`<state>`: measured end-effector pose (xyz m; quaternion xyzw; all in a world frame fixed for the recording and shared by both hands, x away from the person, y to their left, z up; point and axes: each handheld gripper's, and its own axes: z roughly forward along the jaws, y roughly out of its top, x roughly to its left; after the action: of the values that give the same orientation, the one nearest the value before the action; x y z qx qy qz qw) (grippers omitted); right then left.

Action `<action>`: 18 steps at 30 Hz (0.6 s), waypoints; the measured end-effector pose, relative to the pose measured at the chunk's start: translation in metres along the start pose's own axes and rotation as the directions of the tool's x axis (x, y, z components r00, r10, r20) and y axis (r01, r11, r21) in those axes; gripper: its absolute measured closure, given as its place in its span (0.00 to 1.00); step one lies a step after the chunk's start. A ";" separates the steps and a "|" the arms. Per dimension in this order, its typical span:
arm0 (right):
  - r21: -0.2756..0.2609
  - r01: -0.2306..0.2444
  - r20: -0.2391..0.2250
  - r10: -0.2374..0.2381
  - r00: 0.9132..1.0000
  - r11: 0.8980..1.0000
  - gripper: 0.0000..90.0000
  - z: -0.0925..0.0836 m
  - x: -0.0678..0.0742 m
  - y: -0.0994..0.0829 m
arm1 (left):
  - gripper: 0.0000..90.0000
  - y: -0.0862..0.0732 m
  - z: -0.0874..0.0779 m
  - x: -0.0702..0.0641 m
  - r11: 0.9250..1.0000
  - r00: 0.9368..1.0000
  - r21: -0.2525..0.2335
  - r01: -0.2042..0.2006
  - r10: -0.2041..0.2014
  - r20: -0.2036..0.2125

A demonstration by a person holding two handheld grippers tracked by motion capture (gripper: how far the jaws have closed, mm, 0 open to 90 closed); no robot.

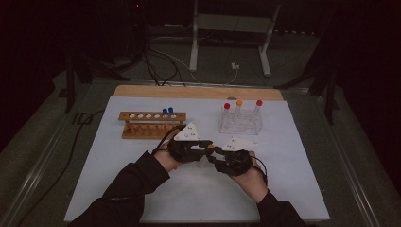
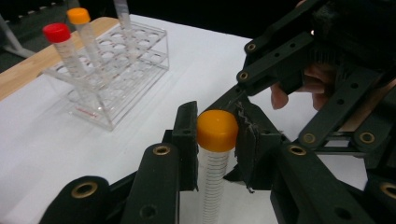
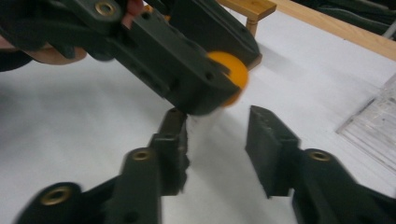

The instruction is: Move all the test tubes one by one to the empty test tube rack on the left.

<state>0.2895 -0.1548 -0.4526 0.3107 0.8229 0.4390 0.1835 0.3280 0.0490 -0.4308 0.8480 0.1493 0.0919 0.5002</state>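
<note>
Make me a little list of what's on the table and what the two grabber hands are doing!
Held thing: orange-capped tube
Left hand-held gripper: shut on the orange-capped tube, just under its cap
Right hand-held gripper: open, jaws apart, close to the tube's orange cap
Clear rack: holds three tubes, two red-capped and one orange-capped
Wooden rack: holds two blue-capped tubes
Surface: white sheet on the table
</note>
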 end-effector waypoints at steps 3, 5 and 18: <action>-0.010 -0.008 0.005 0.008 1.000 1.000 0.52 -0.001 -0.001 0.000 | 0.80 -0.001 -0.005 0.003 1.000 1.000 -0.001 0.001 -0.001 -0.019; -0.027 -0.014 0.008 0.014 1.000 1.000 0.47 -0.003 -0.002 0.000 | 0.80 -0.001 -0.011 0.006 1.000 0.999 -0.004 0.003 -0.003 -0.032; -0.084 -0.040 0.021 0.041 0.999 0.996 0.11 -0.009 -0.002 0.004 | 0.80 -0.005 -0.060 0.028 0.999 0.990 -0.035 0.024 -0.028 -0.140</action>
<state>0.2873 -0.1595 -0.4445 0.3244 0.7953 0.4729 0.1967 0.3351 0.1102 -0.4060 0.8289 0.1935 0.1472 0.5038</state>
